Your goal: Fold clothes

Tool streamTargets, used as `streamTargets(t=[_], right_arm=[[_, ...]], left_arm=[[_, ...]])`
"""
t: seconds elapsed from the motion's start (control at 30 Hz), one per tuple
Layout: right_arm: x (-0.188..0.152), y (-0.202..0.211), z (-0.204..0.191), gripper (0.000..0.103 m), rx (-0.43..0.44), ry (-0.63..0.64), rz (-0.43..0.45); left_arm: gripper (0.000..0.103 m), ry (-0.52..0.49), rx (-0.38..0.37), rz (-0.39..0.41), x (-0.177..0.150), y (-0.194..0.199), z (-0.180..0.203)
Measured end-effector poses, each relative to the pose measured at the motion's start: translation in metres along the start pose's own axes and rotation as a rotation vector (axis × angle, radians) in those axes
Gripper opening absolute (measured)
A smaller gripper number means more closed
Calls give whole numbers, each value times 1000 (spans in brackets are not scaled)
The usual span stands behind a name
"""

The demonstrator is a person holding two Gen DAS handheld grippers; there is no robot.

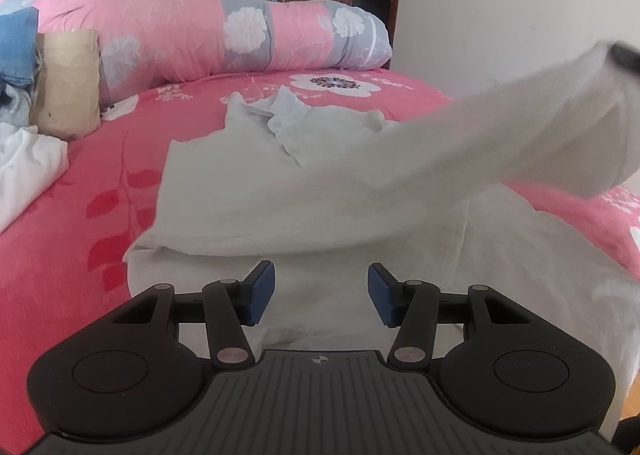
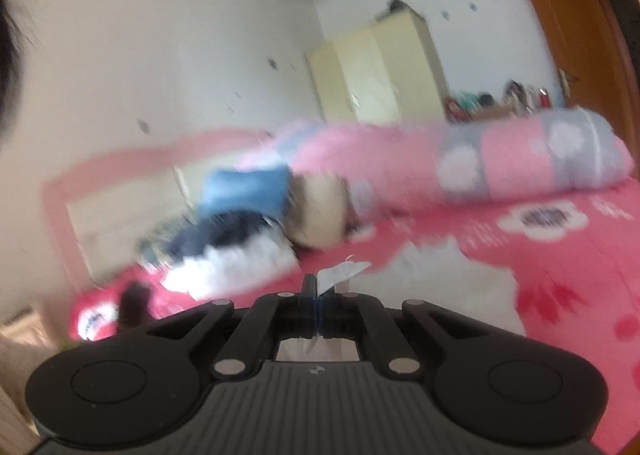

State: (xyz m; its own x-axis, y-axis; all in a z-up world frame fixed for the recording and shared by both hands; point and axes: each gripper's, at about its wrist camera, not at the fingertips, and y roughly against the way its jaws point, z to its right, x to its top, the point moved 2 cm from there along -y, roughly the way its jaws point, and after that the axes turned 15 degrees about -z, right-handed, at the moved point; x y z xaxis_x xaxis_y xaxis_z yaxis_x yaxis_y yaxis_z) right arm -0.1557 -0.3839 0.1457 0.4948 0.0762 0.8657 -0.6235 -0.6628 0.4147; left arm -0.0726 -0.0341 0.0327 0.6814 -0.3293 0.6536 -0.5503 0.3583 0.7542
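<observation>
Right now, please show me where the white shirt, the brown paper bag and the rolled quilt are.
white shirt (image 1: 240, 183): left wrist view, flat body panel.
brown paper bag (image 1: 68, 83): left wrist view, front face.
rolled quilt (image 1: 180, 35): left wrist view, pink middle section.

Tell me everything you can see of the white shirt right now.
The white shirt lies on the pink floral bedsheet, collar at the far end. It looks like soft, creased cotton. One part is lifted up to the right, pinched by the shut right gripper. The open left gripper hovers over its near hem.
</observation>
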Motion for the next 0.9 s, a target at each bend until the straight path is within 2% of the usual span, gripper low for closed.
streamTargets(t=[0.07,0.13,0.2,0.27,0.37,0.4,0.47,0.53,0.63,0.73,0.83,0.9], right_arm=[[-4,6,-2,1,10,4,-20],[-23,2,2,1,28,-44,-115],[-52,-8,7,2,-1,-98,-249],[-78,-20,10,2,-79,-128,-389],[-93,-27,10,4,-232,-104,-472],[-96,-29,10,7,-275,-98,-489],[-87,-22,7,13,-280,-103,-424],[-78,-18,3,18,-265,-98,-359],[-71,-15,-1,18,-228,-104,-290],[-82,-24,-3,19,-215,-127,-333],[-111,-42,-4,19,-306,-122,-473],[-125,-48,-6,19,-373,-95,-532]], left_arm=[[51,-4,-4,-3,-2,0,-1],[51,-4,-14,-6,-5,1,-2],[51,-11,-23,-12,-6,0,-1],[51,-27,-31,-18,-6,-1,1],[51,-67,-36,-24,0,-5,7],[51,-80,-36,-24,2,-7,9],[52,-103,-42,-23,7,-10,14],[51,-109,-64,-50,12,-19,17],[52,-115,-97,-96,18,-32,22],[52,-122,-131,-142,24,-46,27],[52,-111,-135,-126,16,-46,25],[52,-91,-138,-110,14,-41,22]])
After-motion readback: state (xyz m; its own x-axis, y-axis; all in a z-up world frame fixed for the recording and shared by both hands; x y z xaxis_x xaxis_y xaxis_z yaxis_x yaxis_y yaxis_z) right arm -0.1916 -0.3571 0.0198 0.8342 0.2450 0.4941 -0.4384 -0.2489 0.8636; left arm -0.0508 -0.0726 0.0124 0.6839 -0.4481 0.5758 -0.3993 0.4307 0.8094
